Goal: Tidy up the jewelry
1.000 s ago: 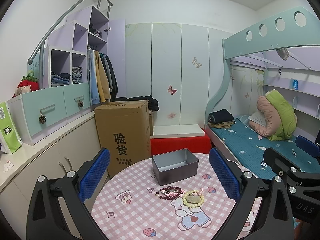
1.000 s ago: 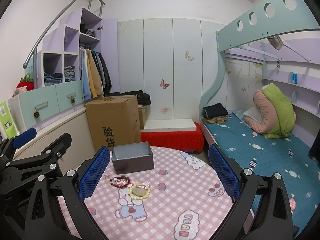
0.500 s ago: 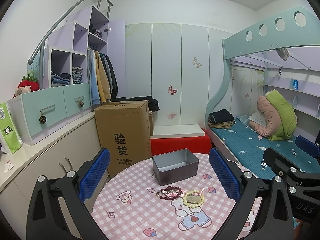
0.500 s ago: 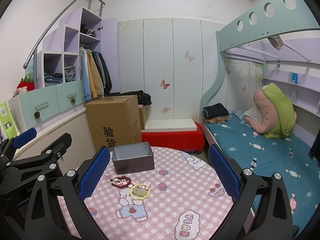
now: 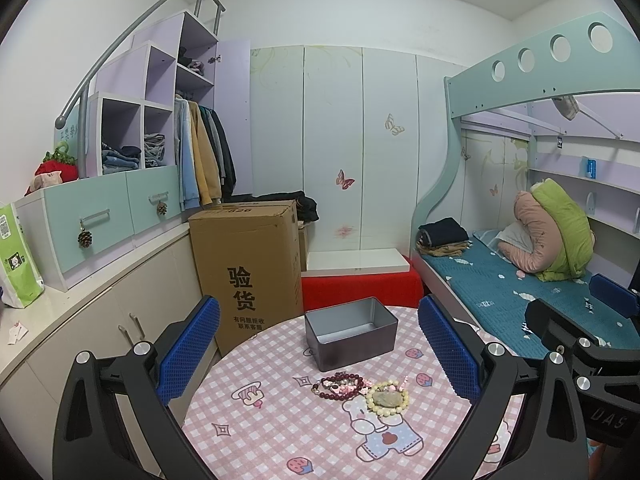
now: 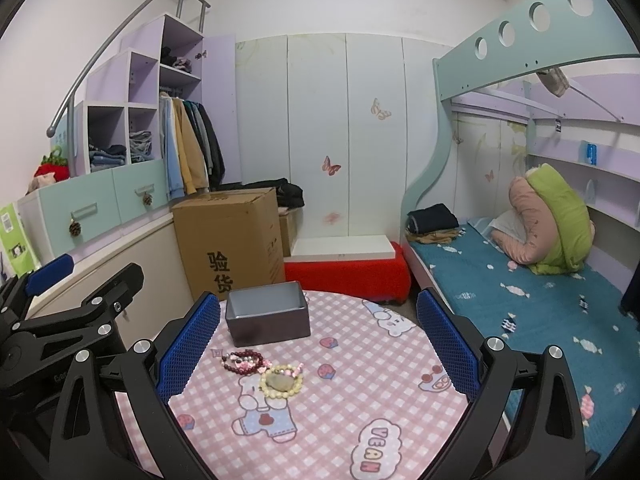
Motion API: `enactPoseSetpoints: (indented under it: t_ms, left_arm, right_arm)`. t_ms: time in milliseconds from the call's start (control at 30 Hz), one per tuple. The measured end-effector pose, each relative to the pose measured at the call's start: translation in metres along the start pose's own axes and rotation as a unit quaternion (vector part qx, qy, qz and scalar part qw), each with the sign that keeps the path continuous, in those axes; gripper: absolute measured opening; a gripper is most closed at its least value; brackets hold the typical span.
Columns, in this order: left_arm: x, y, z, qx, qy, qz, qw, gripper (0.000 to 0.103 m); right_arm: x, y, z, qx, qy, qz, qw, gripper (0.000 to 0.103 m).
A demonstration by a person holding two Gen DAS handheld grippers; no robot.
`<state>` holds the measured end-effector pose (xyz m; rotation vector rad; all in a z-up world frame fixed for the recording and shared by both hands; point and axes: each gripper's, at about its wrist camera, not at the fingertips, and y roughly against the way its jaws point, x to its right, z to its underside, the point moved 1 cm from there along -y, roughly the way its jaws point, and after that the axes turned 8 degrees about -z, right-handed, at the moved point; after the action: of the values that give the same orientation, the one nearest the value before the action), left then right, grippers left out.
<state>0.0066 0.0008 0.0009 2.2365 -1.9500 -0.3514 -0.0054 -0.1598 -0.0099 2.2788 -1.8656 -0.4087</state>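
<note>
An open grey metal tin point(image 5: 351, 333) point(image 6: 267, 314) stands on a round table with a pink checked cloth point(image 5: 280, 420) point(image 6: 340, 400). In front of it lie a dark red bead bracelet point(image 5: 338, 385) point(image 6: 242, 361) and a pale yellow bead bracelet with a stone inside it point(image 5: 387, 397) point(image 6: 281, 380), with small pink beads between them. My left gripper point(image 5: 318, 350) is open and empty, held above the table's near side. My right gripper point(image 6: 318, 346) is open and empty too, right of the jewelry. Each gripper shows at the edge of the other's view.
A tall cardboard box point(image 5: 248, 264) stands behind the table at the left. A red bench with a white board point(image 5: 360, 284) is behind it. A bunk bed with teal mattress point(image 6: 520, 292) runs along the right. Cabinets line the left wall point(image 5: 100, 312).
</note>
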Motion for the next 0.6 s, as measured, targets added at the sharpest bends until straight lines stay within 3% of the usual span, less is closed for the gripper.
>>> enactPoseSetpoints:
  t_ms: [600]
  left_arm:
    - [-0.0002,-0.0028,-0.0026,-0.004,-0.003,-0.002,1.0,0.096]
  right_arm:
    - [0.0052,-0.0058,0.0033,-0.007,-0.007,-0.002,1.0,0.096]
